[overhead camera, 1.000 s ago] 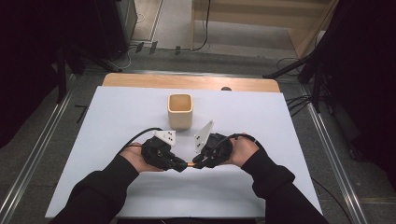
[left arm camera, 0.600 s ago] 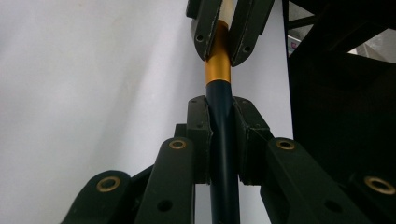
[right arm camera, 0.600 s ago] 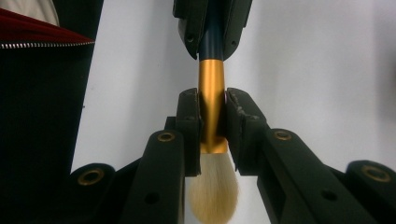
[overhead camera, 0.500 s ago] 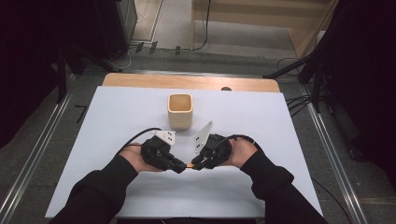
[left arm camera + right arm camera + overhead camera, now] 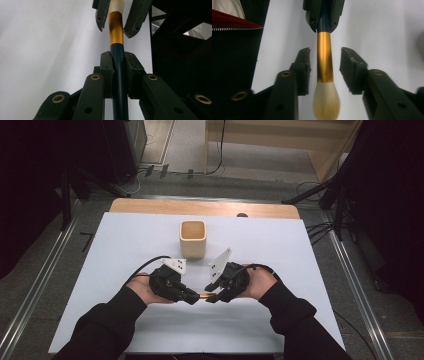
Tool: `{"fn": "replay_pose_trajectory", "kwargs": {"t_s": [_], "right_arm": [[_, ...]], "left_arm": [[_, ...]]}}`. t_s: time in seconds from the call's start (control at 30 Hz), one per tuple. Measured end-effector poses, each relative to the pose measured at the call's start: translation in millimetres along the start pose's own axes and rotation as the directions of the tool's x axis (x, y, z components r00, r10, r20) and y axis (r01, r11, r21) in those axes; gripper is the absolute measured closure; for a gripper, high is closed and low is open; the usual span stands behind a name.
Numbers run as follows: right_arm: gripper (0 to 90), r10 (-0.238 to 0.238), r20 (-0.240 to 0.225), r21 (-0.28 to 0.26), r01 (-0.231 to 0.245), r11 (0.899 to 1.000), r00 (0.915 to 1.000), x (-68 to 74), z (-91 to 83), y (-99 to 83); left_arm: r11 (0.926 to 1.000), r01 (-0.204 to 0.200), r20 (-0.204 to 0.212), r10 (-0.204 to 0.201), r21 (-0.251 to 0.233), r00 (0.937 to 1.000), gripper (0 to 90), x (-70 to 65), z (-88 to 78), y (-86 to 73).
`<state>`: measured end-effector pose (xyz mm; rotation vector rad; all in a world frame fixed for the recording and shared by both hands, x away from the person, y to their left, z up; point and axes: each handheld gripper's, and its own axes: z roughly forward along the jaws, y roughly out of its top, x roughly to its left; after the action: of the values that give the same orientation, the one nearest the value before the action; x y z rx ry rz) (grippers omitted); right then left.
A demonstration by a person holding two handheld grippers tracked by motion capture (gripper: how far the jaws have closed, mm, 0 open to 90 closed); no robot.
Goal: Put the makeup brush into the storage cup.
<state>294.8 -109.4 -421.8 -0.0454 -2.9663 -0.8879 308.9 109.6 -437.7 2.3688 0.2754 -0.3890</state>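
While left gripper [image 5: 192,297] clamps brush [image 5: 324,60] handle, level, bristles toward right gripper's [image 5: 212,297] just-parted jaws.

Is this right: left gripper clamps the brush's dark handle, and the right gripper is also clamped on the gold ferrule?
Not quite. The left gripper does clamp the brush by its dark handle, but the right gripper is not clamped: its jaws have just been opening and stand apart on either side of the gold ferrule, with gaps. The right gripper view shows it.
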Motion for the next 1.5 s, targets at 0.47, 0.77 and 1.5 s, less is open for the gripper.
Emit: {"fn": "replay_pose_trajectory", "kwargs": {"t_s": [0.47,0.77,1.5], "right_arm": [[31.5,0.090,0.080,-0.152,-0.077,0.985,0.9927,-1.4,-22.2,-12.7],[29.2,0.151,0.100,-0.248,-0.122,0.961,0.9836,1.5,-35.8,-33.7],[27.0,0.304,0.107,-0.386,-0.242,0.890,0.9467,14.9,-45.7,-64.8]], "left_arm": [[0.9983,0.022,-0.013,-0.022,-0.054,0.9997,79.5,0.4,-15.9,-5.5],[0.9936,0.041,-0.028,-0.044,-0.105,0.9986,79.4,0.6,-27.6,-12.5],[0.9553,0.101,-0.091,-0.131,-0.278,0.9872,79.4,1.6,-48.3,-31.7]]}}
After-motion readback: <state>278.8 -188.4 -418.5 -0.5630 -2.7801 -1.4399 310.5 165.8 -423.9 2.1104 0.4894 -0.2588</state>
